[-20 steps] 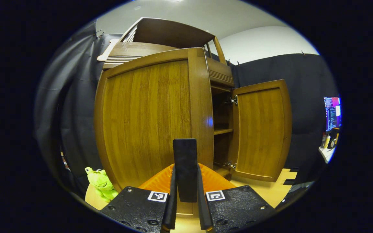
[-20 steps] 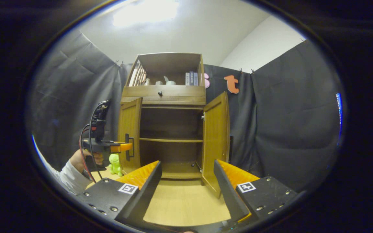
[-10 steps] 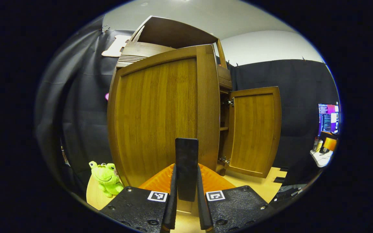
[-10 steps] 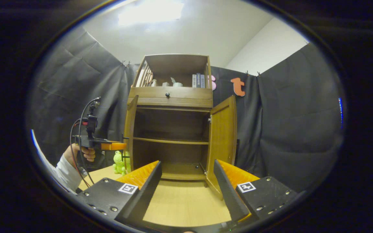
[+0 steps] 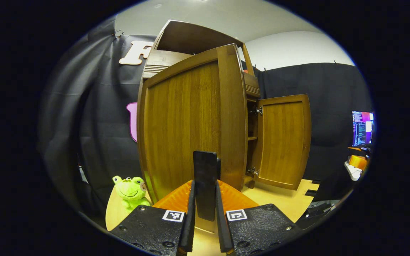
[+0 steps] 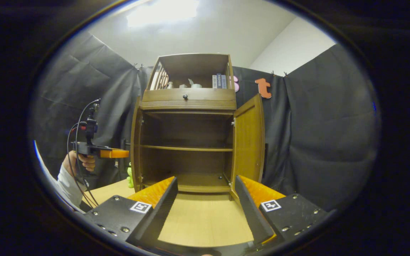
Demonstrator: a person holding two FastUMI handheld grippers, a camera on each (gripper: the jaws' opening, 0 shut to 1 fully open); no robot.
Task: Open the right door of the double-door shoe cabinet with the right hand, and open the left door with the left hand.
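Your left gripper [image 5: 205, 213] was pinched on the black handle [image 5: 206, 185] of the left door [image 5: 190, 124], both fingers pressed flat against its sides. That door stood swung wide from the shoe cabinet [image 6: 187, 142], its front face toward your left gripper's camera. In the right gripper view you could see it edge-on at the cabinet's left side [image 6: 135, 142], with your left gripper [image 6: 114, 153] level at the handle and your hand [image 6: 78, 163] on its grip, white sleeve below it.

Your right gripper [image 6: 205, 209] hung spread, fingers well apart, touching nothing, in front of the cabinet over the light wood floor [image 6: 205, 220]. The right door [image 6: 249, 142] also stood open, angled out from the cabinet's right side; in the left gripper view it showed its inner face [image 5: 281, 138] with hinges along the near edge.

Inside, one shelf [image 6: 187, 148] crossed the middle of the cabinet. Above the doors sat a drawer with a dark knob [image 6: 185, 96], and over that an open top compartment holding books [image 6: 219, 81] at its right end.

A green frog plush [image 5: 131, 192] sat on the floor just beside the left door's lower left corner. A lit monitor [image 5: 361, 128] showed far right.
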